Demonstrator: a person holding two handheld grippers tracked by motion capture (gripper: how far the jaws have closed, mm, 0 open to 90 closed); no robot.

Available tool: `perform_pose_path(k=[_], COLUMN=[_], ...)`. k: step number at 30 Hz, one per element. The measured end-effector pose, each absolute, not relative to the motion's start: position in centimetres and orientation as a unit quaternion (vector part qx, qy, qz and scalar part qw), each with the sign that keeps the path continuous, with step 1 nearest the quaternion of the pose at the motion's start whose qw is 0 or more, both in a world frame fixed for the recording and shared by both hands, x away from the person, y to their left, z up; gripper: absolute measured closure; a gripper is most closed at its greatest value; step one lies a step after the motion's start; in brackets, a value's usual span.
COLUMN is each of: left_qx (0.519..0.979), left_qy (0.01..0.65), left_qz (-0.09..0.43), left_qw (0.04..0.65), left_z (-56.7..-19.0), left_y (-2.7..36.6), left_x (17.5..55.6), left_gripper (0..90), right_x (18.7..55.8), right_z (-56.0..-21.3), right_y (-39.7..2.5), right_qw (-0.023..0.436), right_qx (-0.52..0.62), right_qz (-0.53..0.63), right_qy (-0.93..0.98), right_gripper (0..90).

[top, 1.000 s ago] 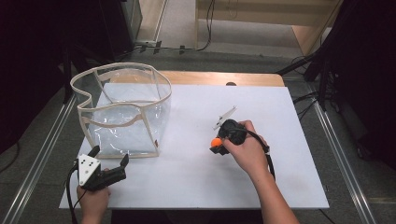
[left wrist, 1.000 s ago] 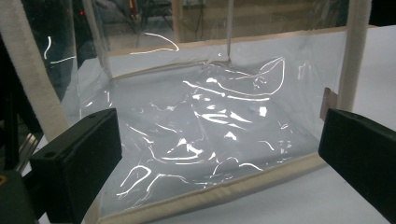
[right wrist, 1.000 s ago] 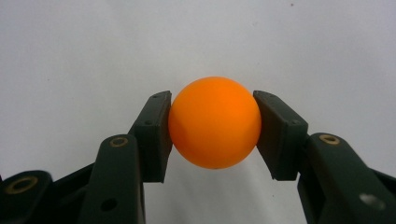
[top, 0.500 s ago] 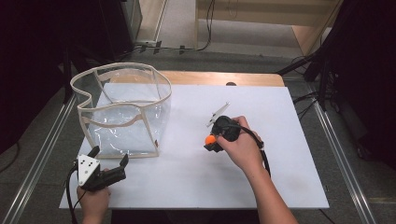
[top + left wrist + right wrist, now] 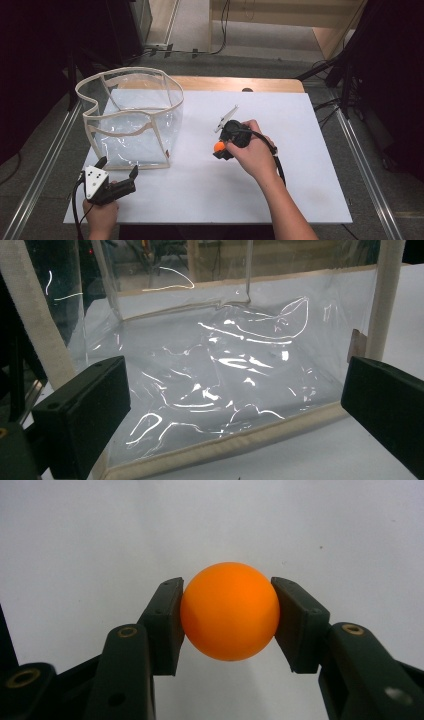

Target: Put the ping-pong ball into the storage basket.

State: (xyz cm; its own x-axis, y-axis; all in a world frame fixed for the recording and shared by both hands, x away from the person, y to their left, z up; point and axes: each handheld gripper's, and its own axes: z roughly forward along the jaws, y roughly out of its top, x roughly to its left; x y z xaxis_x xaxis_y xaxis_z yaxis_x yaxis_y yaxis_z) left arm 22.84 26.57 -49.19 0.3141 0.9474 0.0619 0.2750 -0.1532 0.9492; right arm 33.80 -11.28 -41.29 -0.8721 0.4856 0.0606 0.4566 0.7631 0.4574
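The right gripper (image 5: pixel 220 150) clamps the orange ball (image 5: pixel 229 611) between both jaws over bare white table (image 5: pixel 210 190), well apart from the clear bag (image 5: pixel 131 120). The left gripper (image 5: pixel 117 172), jaws spread wide and empty, sits just before the bag's lower beige edge, near the table's front edge.

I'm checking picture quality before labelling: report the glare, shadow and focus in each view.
High view: even light, soft overall, dark surroundings, mild sheen on the clear bag. Left gripper view: bright streaks of glare across the bag's wrinkled plastic; the near jaws are slightly soft. Right gripper view: the orange ball is sharp and evenly lit in the right gripper, with faint shadow beneath on the white table.
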Motion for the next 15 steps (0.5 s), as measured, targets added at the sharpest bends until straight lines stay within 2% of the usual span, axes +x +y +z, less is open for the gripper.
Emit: perform_pose_path(k=[15], left_qx=[0.667], left_qy=[0.459], left_qz=[0.366], left_qw=[0.46], left_z=[-49.2], left_y=[26.5], left_x=[22.8], left_gripper=[0.0], right_x=[34.2], right_z=[-40.6], right_y=[-10.2], right_qw=[0.032], right_qx=[0.238], right_qz=[0.237], right_qy=[0.941], right_gripper=[47.6])
